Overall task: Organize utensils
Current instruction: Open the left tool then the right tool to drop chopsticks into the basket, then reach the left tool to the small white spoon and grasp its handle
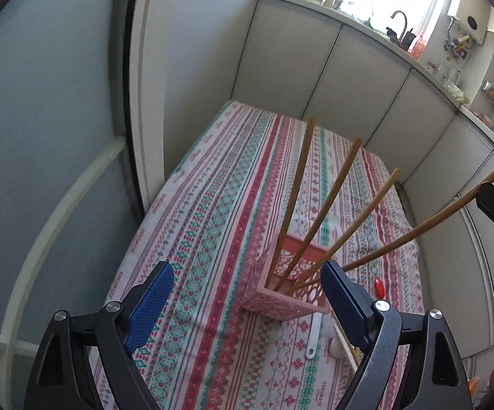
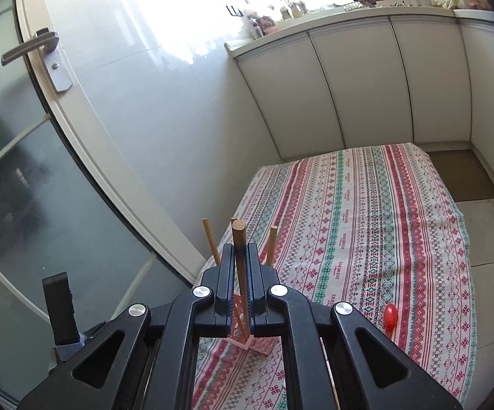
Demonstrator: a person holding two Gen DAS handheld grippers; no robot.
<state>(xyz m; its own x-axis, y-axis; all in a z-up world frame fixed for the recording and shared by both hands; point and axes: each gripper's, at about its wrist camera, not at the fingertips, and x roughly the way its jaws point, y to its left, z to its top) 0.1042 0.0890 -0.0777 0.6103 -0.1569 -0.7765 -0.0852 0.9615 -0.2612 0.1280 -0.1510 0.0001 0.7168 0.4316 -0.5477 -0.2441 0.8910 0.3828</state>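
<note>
**Fourth chopstick going into the pink holder**

The striped tablecloth point(image 1: 212, 205) carries a pink lattice holder point(image 1: 291, 294) near its close edge, with three wooden chopsticks point(image 1: 328, 205) leaning out of it. The right gripper point(image 2: 239, 256) is clamped tight on a fourth chopstick point(image 2: 239, 239), held just below its top end, its lower end at or near the holder. To finish well, the person should probably feed the tip inside the rim before letting go, since a release off the rim could tip the light holder. The left gripper point(image 1: 247, 283) stands wide apart and empty beside the holder.

Its right finger hides whether the fourth tip is inside the holder. A white handle point(image 1: 315, 335), pale sticks and a red spoon point(image 2: 391, 317) are only partly visible.
</note>
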